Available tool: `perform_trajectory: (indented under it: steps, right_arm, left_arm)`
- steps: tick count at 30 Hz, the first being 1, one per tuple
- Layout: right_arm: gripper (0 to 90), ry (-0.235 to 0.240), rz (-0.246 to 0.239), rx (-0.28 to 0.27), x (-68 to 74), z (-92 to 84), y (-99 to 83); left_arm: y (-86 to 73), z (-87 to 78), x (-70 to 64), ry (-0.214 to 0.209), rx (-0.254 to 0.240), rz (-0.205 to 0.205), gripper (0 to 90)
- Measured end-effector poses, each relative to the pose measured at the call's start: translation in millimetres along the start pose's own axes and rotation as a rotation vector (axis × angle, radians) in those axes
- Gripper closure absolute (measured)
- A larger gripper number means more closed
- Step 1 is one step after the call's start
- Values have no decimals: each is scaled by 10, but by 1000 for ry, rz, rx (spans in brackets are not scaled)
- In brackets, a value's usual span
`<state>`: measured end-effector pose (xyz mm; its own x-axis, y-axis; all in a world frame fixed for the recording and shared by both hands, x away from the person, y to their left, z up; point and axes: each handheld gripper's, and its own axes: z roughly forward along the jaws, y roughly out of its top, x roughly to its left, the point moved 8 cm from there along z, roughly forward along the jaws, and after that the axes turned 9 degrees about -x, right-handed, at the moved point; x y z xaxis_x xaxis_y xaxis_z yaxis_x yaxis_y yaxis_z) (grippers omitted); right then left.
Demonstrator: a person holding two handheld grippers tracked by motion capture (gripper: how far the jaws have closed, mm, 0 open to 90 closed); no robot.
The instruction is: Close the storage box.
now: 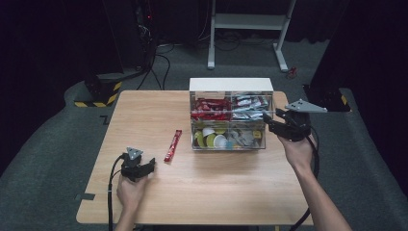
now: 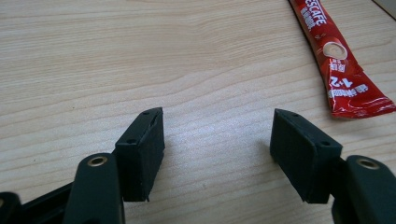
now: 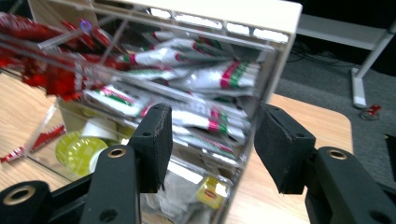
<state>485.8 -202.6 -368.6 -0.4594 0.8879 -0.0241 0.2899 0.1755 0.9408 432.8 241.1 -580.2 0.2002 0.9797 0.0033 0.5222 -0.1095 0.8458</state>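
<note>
Your left gripper [image 1: 150,164] rests low on the light wooden table [image 1: 202,192], near its left edge, with its jaws spread wide and holding nothing. The long red instant-coffee stick sachet [image 1: 172,145] lies flat on the tabletop just ahead of it, apart from the jaws and off to one side of the gap between them, as the left gripper view shows the sachet [image 2: 334,56]. Your right gripper [image 1: 267,121] hovers at the right side wall of the clear acrylic organiser box with a white top [image 1: 231,85], which stands toward the far edge of the table; its jaws are open too and grip nothing, one on each side of the box's near corner. This looks like the approach step for picking up the loose sachet. The next move calls for you to swing the left jaws so they straddle the sachet across its narrow width, then close. The thin, flat packet may slide, so come down close to the tabletop.
</note>
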Motion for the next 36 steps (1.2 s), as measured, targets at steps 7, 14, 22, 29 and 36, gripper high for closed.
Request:
perform_trajectory:
  steps: [7, 14, 22, 29, 36]
  right_arm:
    - [495, -38, 19, 4, -172, -127, -70]
    - [550, -70, -9, -23, -223, -227, 63]
    - [555, -62, -38, -24, -208, -319, 90]
    - [549, -49, -7, -70, -187, -334, 235]
    - [543, -35, 13, -42, -156, -165, 186]
  left_arm:
    - [0, 0, -1, 0, 0, 1, 354]
    - [-1, 1, -4, 4, -2, -1, 352]
    - [-1, 1, -5, 4, -2, -1, 350]
    - [0, 1, -5, 4, -2, -1, 349]
    - [0, 1, -5, 4, -2, -1, 348]
